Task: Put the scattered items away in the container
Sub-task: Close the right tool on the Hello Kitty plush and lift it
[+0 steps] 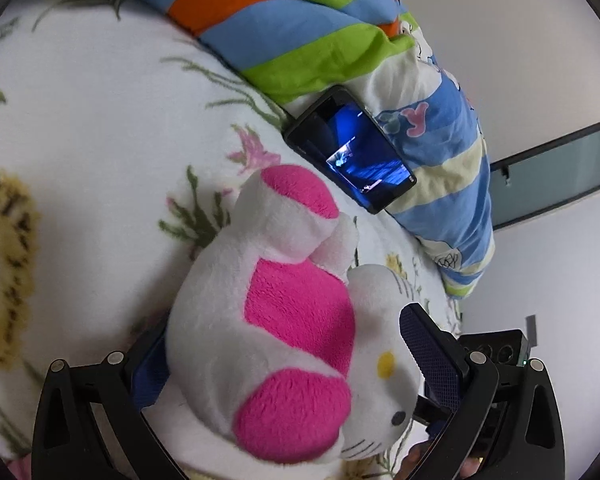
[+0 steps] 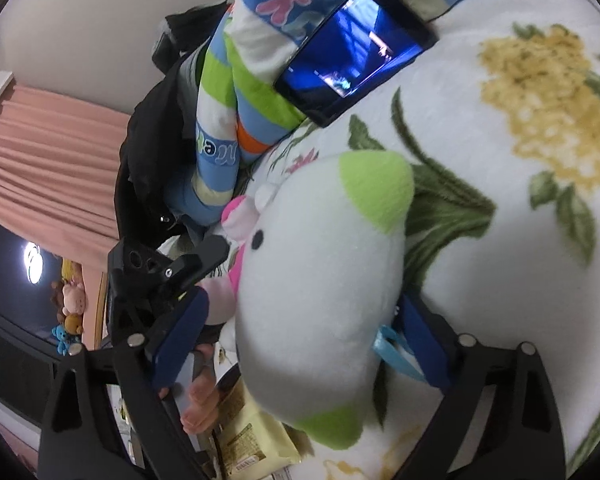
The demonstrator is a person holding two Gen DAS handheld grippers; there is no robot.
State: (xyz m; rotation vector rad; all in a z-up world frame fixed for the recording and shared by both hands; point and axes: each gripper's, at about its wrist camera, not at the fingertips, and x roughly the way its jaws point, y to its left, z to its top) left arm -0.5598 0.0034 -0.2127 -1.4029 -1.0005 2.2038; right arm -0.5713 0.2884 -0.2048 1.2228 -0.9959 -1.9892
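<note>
Left gripper (image 1: pixel 288 364): fingers wide, clamped on pink-and-white plush cat (image 1: pixel 284 320), above the floral blanket (image 1: pixel 100 140).
Right gripper (image 2: pixel 300 336): fingers wide, clamped on white-and-green plush (image 2: pixel 320 280).
Phone (image 1: pixel 350 148): screen lit, leaning against the striped quilt (image 1: pixel 300 36).

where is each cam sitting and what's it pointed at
Left wrist: on the left gripper, looking along its fingers at the pink-and-white plush between them, over the floral blanket.
Right wrist: on the right gripper, facing the green-eared plush between its fingers; the person's fingers show below.
Shared: the phone against the striped bedding, and the blanket.
</note>
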